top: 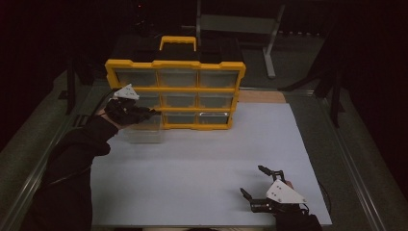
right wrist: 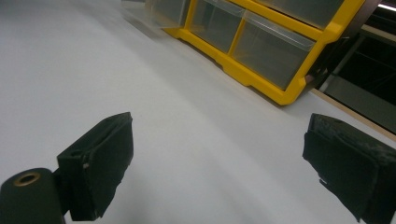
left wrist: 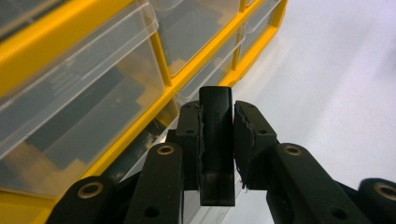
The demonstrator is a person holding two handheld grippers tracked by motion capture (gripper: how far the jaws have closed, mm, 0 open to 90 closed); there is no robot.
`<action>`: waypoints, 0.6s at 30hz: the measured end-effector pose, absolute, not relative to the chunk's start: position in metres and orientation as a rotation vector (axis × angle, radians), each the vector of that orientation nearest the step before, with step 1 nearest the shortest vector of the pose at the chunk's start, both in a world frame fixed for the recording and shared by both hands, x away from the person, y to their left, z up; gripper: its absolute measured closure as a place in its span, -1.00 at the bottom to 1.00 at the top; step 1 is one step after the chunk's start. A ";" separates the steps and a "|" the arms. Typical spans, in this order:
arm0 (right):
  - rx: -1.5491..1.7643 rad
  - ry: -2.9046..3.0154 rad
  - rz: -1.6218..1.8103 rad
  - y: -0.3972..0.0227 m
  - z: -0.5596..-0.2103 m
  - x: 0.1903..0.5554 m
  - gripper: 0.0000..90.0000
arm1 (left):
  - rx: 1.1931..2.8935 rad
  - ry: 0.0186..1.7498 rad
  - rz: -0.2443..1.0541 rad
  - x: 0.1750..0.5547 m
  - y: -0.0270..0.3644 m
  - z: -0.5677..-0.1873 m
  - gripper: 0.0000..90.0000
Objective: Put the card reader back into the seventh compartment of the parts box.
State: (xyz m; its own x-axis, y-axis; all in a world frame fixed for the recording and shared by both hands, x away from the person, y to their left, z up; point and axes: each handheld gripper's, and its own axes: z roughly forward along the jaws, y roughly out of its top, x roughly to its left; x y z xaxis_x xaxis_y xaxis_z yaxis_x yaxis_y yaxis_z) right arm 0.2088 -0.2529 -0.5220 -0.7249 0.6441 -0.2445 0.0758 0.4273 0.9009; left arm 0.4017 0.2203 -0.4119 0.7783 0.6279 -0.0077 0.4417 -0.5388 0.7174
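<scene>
- A small black block [left wrist: 215, 140] sits upright between the pads of the left gripper [left wrist: 217, 135], whose jaws stand narrow and press on it from both sides.
- In the high view the left gripper [top: 144, 114] is over a clear drawer [top: 143, 134] pulled out from the lower left of the yellow organizer [top: 175, 91], at the far left of the white sheet [top: 202, 159].
- I cannot tell what is in the drawer; the other drawers look closed, contents unclear.
- The right gripper [top: 254, 182] is near the near right edge of the sheet, jaws wide with nothing between them.
- Between the two grippers the sheet gives much open room.
</scene>
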 end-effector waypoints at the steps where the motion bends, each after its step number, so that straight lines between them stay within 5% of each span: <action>1: 0.605 2.110 1.291 -0.253 -0.522 0.209 -0.81 | 2.230 0.794 0.328 0.402 0.220 -0.413 0.62; 18: 0.604 2.114 1.290 -0.253 -0.522 0.209 -0.81 | 2.266 0.842 0.345 0.407 0.222 -0.439 0.62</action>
State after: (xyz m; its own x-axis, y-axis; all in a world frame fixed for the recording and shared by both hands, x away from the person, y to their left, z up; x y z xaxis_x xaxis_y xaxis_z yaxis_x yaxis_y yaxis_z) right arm 0.2086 -0.2529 -0.5222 -0.7269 0.6422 -0.2435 0.0773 0.4287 0.9001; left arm 0.4074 0.2220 -0.4388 0.7547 0.6560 0.0093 0.4739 -0.5549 0.6838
